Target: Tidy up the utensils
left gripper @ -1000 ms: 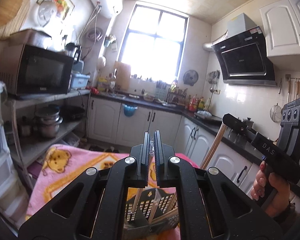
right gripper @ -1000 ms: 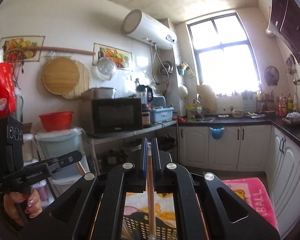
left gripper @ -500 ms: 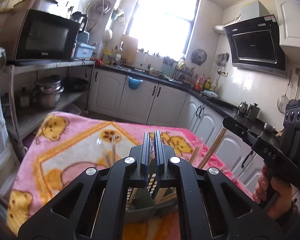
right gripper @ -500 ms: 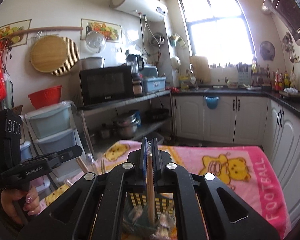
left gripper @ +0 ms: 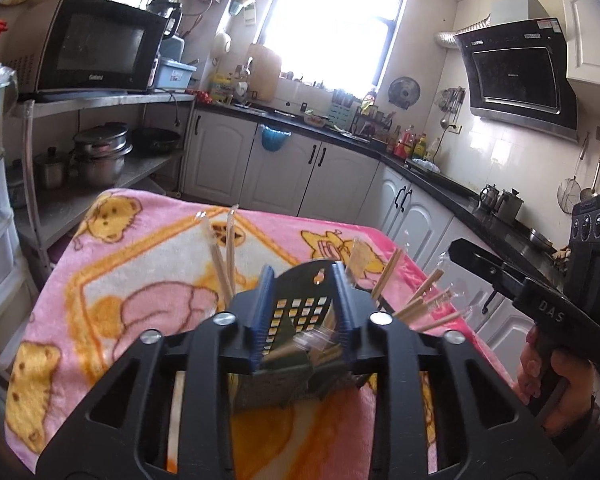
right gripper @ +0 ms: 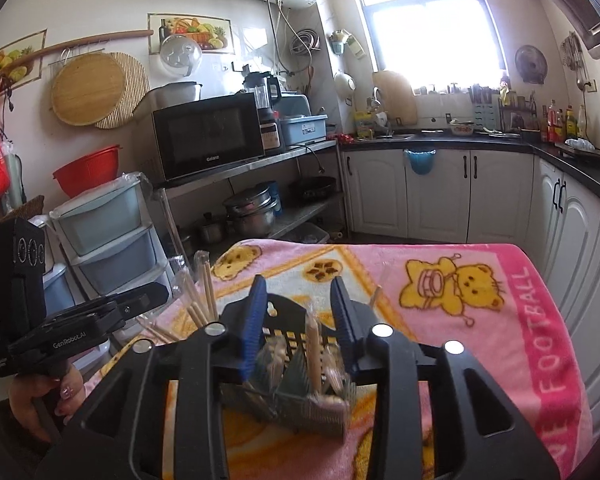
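A black perforated utensil holder (left gripper: pixel 300 304) stands on the pink blanket-covered table (left gripper: pixel 140 264). Several wooden chopsticks (left gripper: pixel 220 256) in clear wrappers stick out of it. My left gripper (left gripper: pixel 303 312) hovers just above the holder, its jaws opening. A blurred wrapped chopstick (left gripper: pixel 308 342) lies loose between and below its pads. My right gripper (right gripper: pixel 298 316) is over the same holder (right gripper: pixel 288 396), jaws also opening. A wooden chopstick (right gripper: pixel 313 354) stands free between them, touching neither pad, its lower end in the holder.
A hand (left gripper: pixel 556 376) holds the right gripper at the table's right side. Another hand (right gripper: pixel 48 396) holds the left one at the left side. Steel shelves with a microwave (right gripper: pixel 208 140) and pots stand beyond the table, with plastic drawers (right gripper: pixel 108 236) to the left and white cabinets behind.
Both grippers have sunk toward the holder and tipped downward. Each was shut on a chopstick; both jaws now stand apart and the chopsticks have dropped free into the holder.
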Demonstrator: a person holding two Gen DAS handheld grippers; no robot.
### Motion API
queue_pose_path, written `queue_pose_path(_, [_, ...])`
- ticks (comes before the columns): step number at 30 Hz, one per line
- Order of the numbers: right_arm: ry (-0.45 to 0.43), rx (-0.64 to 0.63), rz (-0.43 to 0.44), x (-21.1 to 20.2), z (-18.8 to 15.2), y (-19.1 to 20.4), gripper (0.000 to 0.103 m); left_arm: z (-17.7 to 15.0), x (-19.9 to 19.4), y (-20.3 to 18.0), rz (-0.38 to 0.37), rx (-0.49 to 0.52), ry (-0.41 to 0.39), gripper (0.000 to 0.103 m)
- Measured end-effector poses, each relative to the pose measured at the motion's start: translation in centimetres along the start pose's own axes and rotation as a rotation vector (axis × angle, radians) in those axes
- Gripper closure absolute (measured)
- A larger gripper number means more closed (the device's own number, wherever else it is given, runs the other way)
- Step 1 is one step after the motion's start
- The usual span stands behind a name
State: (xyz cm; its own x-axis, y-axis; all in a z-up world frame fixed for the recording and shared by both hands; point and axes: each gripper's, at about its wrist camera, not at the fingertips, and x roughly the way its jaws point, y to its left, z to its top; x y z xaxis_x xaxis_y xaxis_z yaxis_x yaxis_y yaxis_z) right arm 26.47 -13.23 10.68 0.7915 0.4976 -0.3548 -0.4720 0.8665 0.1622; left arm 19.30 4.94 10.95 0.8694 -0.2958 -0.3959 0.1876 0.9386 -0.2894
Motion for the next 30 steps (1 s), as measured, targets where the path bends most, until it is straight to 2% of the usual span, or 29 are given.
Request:
queue_pose_path(3, [0.008,0.005,-0.007,-0.8,-0.6,-0.1,0.06,-0.5,-0.5,0.2,-0.002,-0.013,0.007,0.067])
queue_pose_path(8, [0.021,0.003,-0.01,-2.1,-1.6,-0.2,0.054,-1.1,-1.5,0.3,-0.003,-0.027,0.006,0.048])
queue_pose_path(10, [0.025,-0.001,-0.014,-2.5,-2.3,-0.2,0.044,-1.6,-2.0,0.2,0.0,-0.03,0.004,0.04])
queue_pose_path(11, [0.026,-0.004,-0.018,-2.7,-2.6,0.0,0.043,-1.8,-2.3,0.2,0.0,-0.032,0.002,0.037])
queue_pose_path(19, [0.072,-0.02,-0.047,-3.2,-6.3,0.2,0.03,-4.4,-3.3,-0.2,0.014,-0.038,0.014,0.013])
queue_pose_path(30, [0.11,-0.031,-0.104,-2.3,-11.5,0.2,0.013,-9.4,-1.7,0.1,0.071,-0.055,0.067,0.011])
